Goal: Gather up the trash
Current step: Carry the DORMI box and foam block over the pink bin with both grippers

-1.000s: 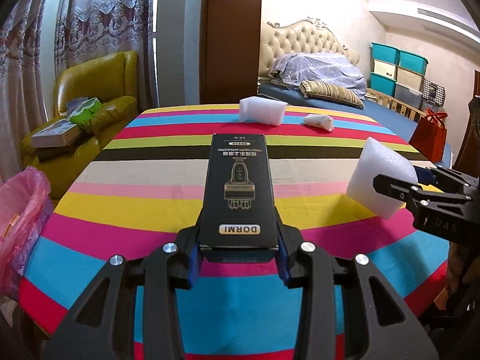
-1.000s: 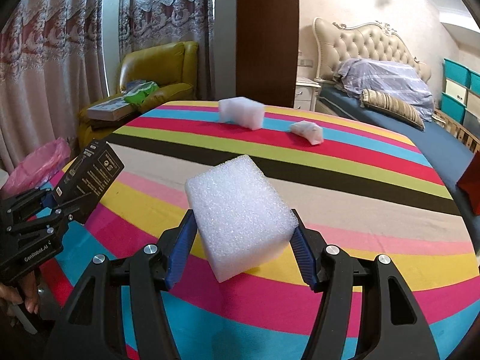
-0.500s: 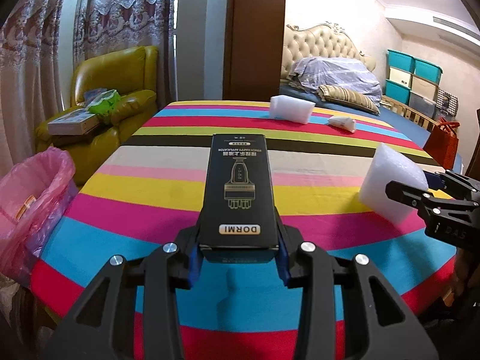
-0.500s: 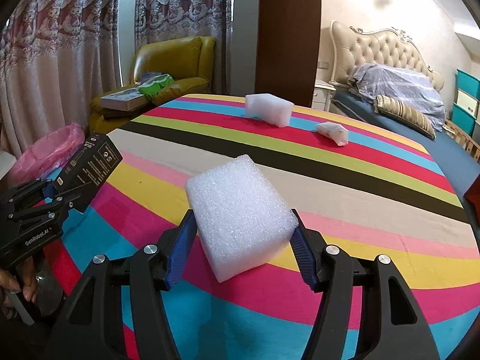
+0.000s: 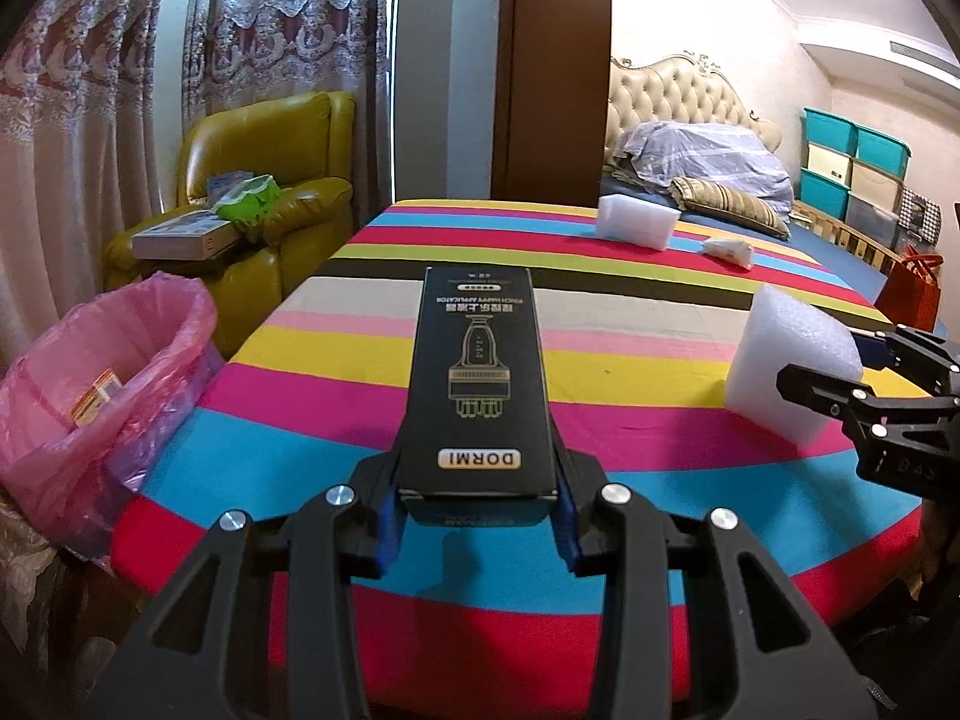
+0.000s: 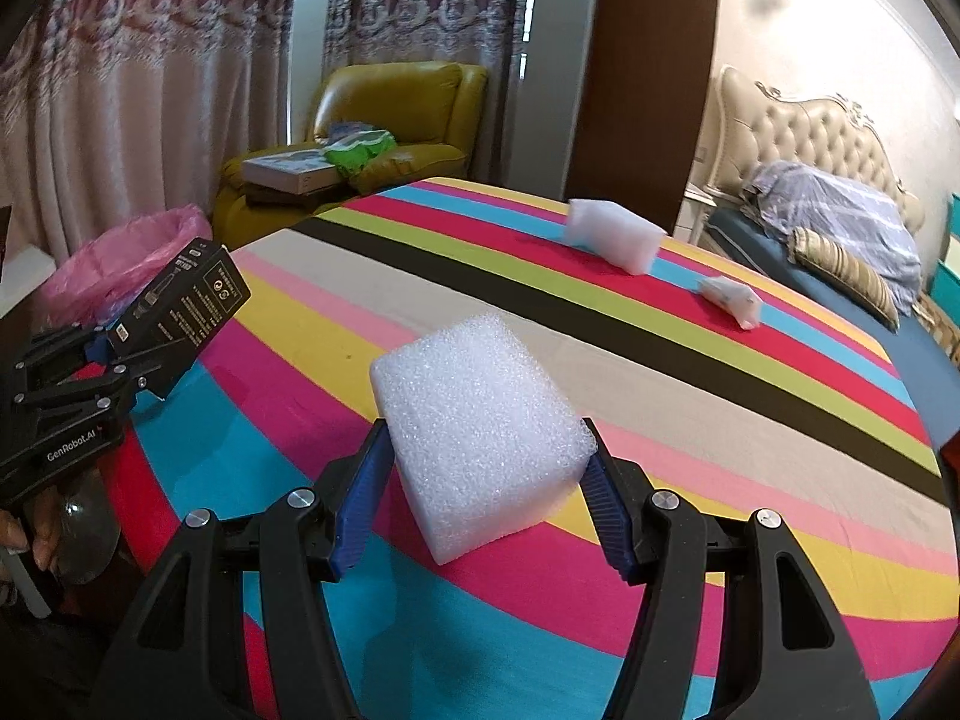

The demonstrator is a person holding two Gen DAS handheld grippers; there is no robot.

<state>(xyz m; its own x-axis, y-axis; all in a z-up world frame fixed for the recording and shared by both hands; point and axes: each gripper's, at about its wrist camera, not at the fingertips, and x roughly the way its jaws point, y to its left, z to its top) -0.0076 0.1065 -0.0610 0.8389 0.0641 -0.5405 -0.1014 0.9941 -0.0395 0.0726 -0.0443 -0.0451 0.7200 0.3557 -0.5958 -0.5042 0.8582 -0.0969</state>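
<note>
Left gripper (image 5: pixel 477 531) fingers clamp the black box (image 5: pixel 477 384); right gripper (image 6: pixel 480 504) fingers clamp the foam block (image 6: pixel 480 426), both above the striped surface (image 5: pixel 630 372).

table far side: foam slab (image 5: pixel 637 220) left, wrapper (image 5: pixel 729 251) right
bin (image 5: pixel 102 372): left of table (image 5: pixel 336 360)
armchair (image 5: pixel 270 180): behind bin

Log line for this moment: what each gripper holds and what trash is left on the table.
left gripper: shut on black box | right gripper: shut on foam block | on table: second foam block, small wrapper | pink bin bag: left of table
</note>
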